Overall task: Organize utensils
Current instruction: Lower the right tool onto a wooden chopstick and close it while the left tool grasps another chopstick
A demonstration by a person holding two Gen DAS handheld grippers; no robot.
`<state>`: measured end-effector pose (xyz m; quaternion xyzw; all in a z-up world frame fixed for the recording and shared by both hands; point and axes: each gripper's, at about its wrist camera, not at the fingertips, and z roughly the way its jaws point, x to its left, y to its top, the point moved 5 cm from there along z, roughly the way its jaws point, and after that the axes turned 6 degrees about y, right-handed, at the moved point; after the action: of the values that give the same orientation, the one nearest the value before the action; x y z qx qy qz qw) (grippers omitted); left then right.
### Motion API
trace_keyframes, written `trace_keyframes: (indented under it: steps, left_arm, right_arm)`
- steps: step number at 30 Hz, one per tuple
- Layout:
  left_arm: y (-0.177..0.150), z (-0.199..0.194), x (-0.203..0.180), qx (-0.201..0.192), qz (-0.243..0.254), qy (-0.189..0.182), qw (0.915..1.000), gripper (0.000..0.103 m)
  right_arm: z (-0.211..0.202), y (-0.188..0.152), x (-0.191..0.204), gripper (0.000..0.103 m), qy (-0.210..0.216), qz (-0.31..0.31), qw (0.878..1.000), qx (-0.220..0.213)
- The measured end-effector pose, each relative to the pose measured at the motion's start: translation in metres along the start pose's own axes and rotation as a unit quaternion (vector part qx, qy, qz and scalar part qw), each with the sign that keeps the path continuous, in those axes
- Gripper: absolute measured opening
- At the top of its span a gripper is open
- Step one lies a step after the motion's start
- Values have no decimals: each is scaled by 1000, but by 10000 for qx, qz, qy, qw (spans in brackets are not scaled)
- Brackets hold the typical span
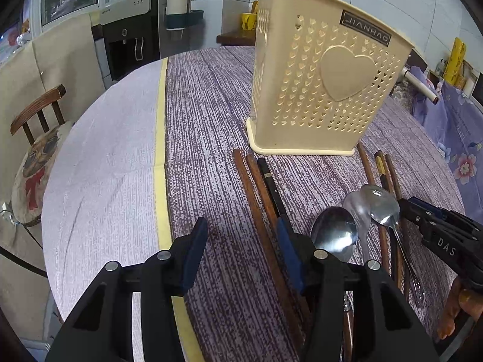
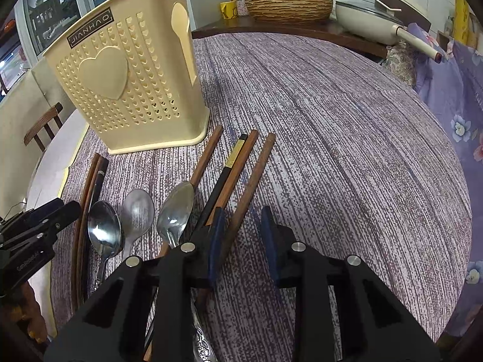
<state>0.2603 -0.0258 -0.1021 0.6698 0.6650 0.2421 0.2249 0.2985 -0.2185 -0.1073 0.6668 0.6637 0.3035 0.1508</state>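
Brown wooden chopsticks (image 2: 241,181) and steel spoons (image 2: 137,211) lie in rows before the cream perforated plastic holder (image 2: 129,84) on the bench, handy for loading. Left tongs (image 1: 241,253) and right tongs (image 2: 243,241) gape released, gripping nothing.

A dark plate on the cream utensil holder (image 2: 129,81) read "JIANHAO"; the right tool (image 1: 406,208) carried white letters "DAS".

Wooden chair (image 1: 37,111) beside tiled wall (image 1: 422,9)
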Motion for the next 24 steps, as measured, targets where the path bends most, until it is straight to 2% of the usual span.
trace_keyframes:
  steps: [3, 10, 17, 22, 24]
  left_arm:
    - [0, 3, 1, 11, 7, 119, 9999, 41]
    - [2, 5, 9, 87, 38, 79, 9999, 40]
    - [16, 17, -2, 225, 327, 220, 9990, 39]
    - [24, 23, -2, 313, 243, 233, 9989, 38]
    - [26, 25, -3, 296, 198, 283, 9990, 37]
  right_arm:
    - [2, 1, -1, 21, -43, -55, 10000, 6]
    - [2, 6, -9, 20, 60, -23, 10000, 35]
    - [11, 20, -10, 20, -14, -40, 9999, 103]
    - [18, 31, -13, 19, -136, 75, 9999, 74]
    - [21, 34, -16, 13, -221, 180, 9996, -4]
